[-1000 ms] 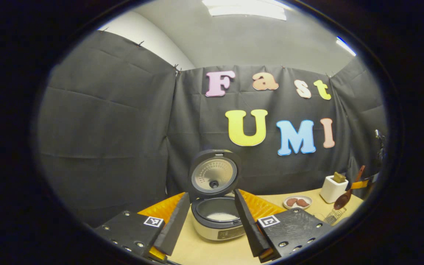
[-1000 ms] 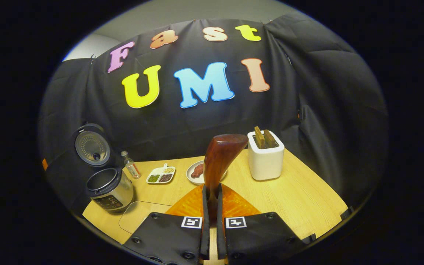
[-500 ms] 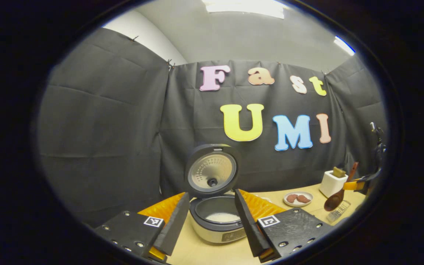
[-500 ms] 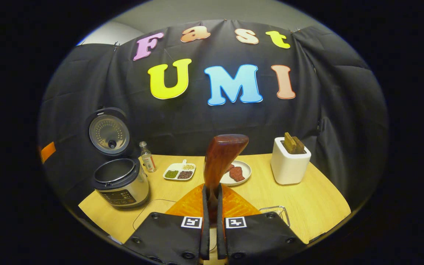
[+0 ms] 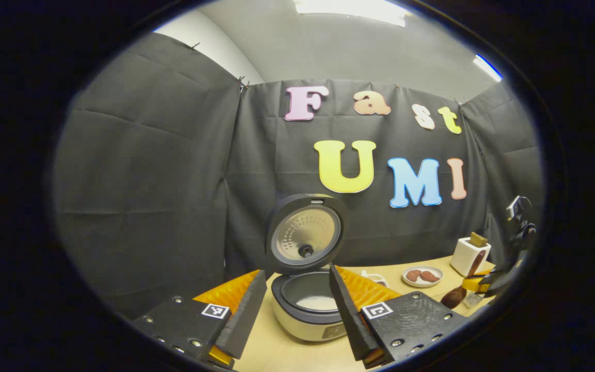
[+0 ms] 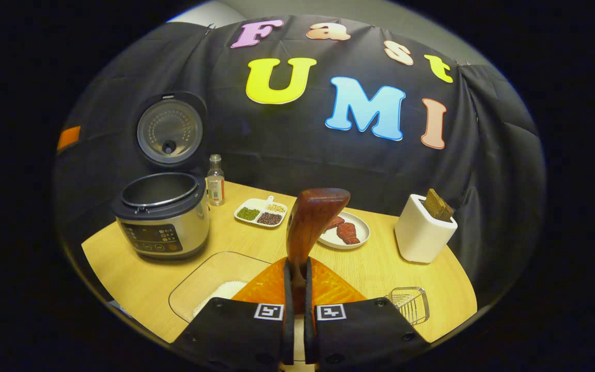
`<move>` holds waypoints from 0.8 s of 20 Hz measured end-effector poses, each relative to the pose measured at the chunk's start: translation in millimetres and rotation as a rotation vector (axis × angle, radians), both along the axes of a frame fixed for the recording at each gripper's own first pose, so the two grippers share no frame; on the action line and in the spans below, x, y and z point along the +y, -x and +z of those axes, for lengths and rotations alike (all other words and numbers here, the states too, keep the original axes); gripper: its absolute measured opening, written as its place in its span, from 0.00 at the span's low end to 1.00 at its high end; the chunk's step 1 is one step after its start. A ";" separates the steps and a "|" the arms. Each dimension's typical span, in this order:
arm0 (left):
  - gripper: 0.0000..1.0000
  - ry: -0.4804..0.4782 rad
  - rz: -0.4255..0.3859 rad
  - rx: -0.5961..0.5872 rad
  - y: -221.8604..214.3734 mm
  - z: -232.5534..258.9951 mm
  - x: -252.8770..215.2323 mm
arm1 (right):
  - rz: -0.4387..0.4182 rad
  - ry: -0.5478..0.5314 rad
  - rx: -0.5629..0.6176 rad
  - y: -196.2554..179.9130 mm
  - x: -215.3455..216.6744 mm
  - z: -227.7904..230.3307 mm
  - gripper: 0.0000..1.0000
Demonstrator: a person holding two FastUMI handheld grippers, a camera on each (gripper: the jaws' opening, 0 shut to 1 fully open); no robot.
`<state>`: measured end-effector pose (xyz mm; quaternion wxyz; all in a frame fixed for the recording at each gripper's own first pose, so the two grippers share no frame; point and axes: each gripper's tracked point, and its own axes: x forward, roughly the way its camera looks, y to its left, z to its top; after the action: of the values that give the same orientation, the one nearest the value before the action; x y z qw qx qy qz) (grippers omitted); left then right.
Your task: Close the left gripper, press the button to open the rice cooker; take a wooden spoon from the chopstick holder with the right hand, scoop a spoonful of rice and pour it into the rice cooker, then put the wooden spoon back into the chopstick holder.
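The rice cooker stands open on the wooden table, lid upright, a little white rice in its pot. My left gripper hangs open just in front of it, fingers either side of the pot and apart from it. My right gripper is shut on the handle of the dark wooden spoon, whose bowl points up and away. The spoon also appears low at the far right of the left gripper view. The white chopstick holder stands at the right. The cooker is at the left.
A clear container with white rice lies just under my right gripper. A small bottle, a divided dish of beans and a plate of reddish food sit mid-table. A small clear basket is near the front right edge.
My right gripper has carried the spoon leftward and lower, over the rice container, which has come into view. The left gripper has barely shifted and stays open.
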<state>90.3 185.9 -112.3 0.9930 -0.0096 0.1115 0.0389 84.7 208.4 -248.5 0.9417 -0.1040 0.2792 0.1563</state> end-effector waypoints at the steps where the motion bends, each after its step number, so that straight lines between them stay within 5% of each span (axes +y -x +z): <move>1: 0.78 0.002 0.002 -0.002 0.5 1.2 3.3 | 0.005 0.013 0.007 1.7 2.4 -7.0 0.10; 9: 0.75 -0.013 0.013 -0.001 5.8 2.4 13.8 | 0.000 0.029 0.053 11.7 19.8 -37.2 0.09; 16: 0.75 -0.020 0.002 -0.002 10.1 5.2 8.4 | 0.012 -0.171 0.183 40.0 53.3 -38.2 0.09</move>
<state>80.1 194.3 -107.1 0.9931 0.0003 0.1100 0.0410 44.7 261.7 -286.7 0.9169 -0.0105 0.3489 0.1938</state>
